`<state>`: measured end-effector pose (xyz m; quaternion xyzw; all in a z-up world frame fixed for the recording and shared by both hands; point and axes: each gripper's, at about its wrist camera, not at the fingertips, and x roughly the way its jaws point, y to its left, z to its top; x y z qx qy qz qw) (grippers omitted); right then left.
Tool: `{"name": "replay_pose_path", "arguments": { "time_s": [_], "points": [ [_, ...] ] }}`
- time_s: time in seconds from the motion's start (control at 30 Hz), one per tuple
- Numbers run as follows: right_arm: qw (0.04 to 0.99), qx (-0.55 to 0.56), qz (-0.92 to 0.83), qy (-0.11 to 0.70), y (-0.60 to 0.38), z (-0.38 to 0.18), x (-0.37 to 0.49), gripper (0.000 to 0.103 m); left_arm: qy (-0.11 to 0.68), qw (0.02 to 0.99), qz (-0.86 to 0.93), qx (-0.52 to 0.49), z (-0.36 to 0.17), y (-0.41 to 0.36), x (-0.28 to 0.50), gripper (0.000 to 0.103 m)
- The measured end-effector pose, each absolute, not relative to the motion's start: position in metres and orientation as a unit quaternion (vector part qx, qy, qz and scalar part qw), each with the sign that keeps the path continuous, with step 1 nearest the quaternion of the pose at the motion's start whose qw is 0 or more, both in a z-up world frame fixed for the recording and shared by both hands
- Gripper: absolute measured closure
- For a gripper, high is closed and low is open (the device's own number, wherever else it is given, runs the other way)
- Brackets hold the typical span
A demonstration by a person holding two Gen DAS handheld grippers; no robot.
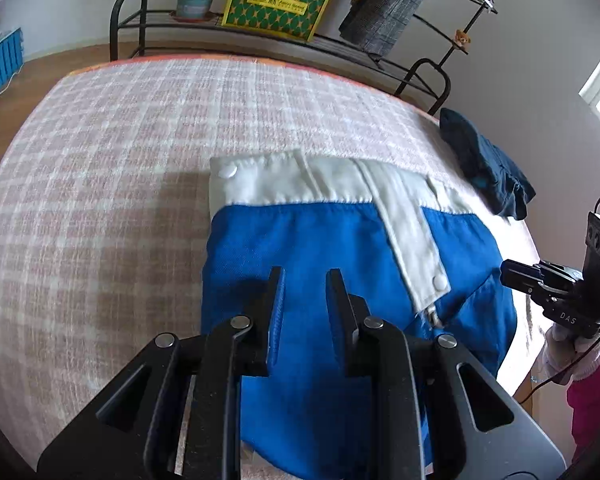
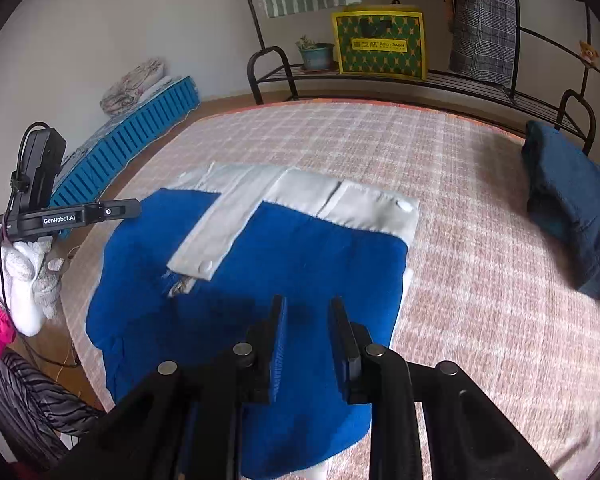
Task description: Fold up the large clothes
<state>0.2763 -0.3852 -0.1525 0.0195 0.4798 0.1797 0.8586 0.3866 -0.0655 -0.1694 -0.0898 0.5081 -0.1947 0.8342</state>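
A blue garment with a white collar and snap placket lies folded into a compact block on the pink checked bed cover; it also shows in the right wrist view. My left gripper is open and empty, hovering above the blue cloth near its front. My right gripper is open and empty above the blue cloth too. Each gripper body shows at the edge of the other's view, the right one and the left one, held by white-gloved hands.
A folded dark blue garment lies at the bed's far right edge. A black metal rack beyond the bed holds a yellow-green bag and a potted plant. A blue crate stands on the floor to the left.
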Motion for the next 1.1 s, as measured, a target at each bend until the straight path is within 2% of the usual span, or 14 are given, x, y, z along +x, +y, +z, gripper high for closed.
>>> {"name": "replay_pose_path", "arguments": {
  "time_s": [0.17, 0.3, 0.37, 0.43, 0.57, 0.7, 0.77, 0.83, 0.97, 1.03, 1.07, 1.1],
  "points": [
    [0.847, 0.028, 0.15, 0.51, -0.393, -0.197, 0.258, 0.087, 0.521, 0.83, -0.198, -0.041, -0.2, -0.068, 0.375, 0.082],
    [0.844, 0.033, 0.128, 0.519, -0.392, -0.19, 0.259, 0.087, 0.522, 0.834, -0.173, -0.047, -0.186, -0.066, 0.366, 0.082],
    [0.852, 0.019, 0.117, 0.509, -0.388, -0.174, 0.252, 0.081, 0.515, 0.834, -0.179, -0.082, -0.172, -0.057, 0.355, 0.082],
    [0.863, 0.035, 0.137, 0.485, -0.385, -0.152, 0.237, 0.079, 0.509, 0.831, -0.19, -0.122, -0.156, -0.045, 0.337, 0.082],
    [0.87, 0.051, 0.188, 0.453, -0.362, -0.117, 0.212, 0.061, 0.489, 0.833, -0.207, -0.156, -0.133, -0.031, 0.29, 0.079],
    [0.82, 0.137, 0.28, 0.479, -0.335, -0.127, 0.217, 0.058, 0.488, 0.825, -0.23, -0.165, -0.135, -0.038, 0.241, 0.079],
    [0.804, 0.146, 0.292, 0.497, -0.317, -0.143, 0.223, 0.059, 0.494, 0.82, -0.241, -0.16, -0.142, -0.052, 0.226, 0.079],
    [0.792, 0.151, 0.3, 0.51, -0.301, -0.16, 0.231, 0.059, 0.501, 0.816, -0.244, -0.153, -0.152, -0.064, 0.217, 0.079],
    [0.762, 0.231, 0.31, 0.519, -0.287, -0.185, 0.253, 0.059, 0.51, 0.814, -0.247, -0.128, -0.169, -0.089, 0.212, 0.079],
    [0.757, 0.261, 0.31, 0.512, -0.281, -0.19, 0.26, 0.062, 0.514, 0.814, -0.241, -0.126, -0.179, -0.096, 0.217, 0.079],
    [0.759, 0.263, 0.305, 0.511, -0.276, -0.19, 0.262, 0.077, 0.519, 0.81, -0.238, -0.135, -0.185, -0.097, 0.222, 0.079],
    [0.761, 0.261, 0.3, 0.513, -0.272, -0.19, 0.264, 0.086, 0.528, 0.803, -0.236, -0.143, -0.194, -0.097, 0.226, 0.079]
  ]
}}
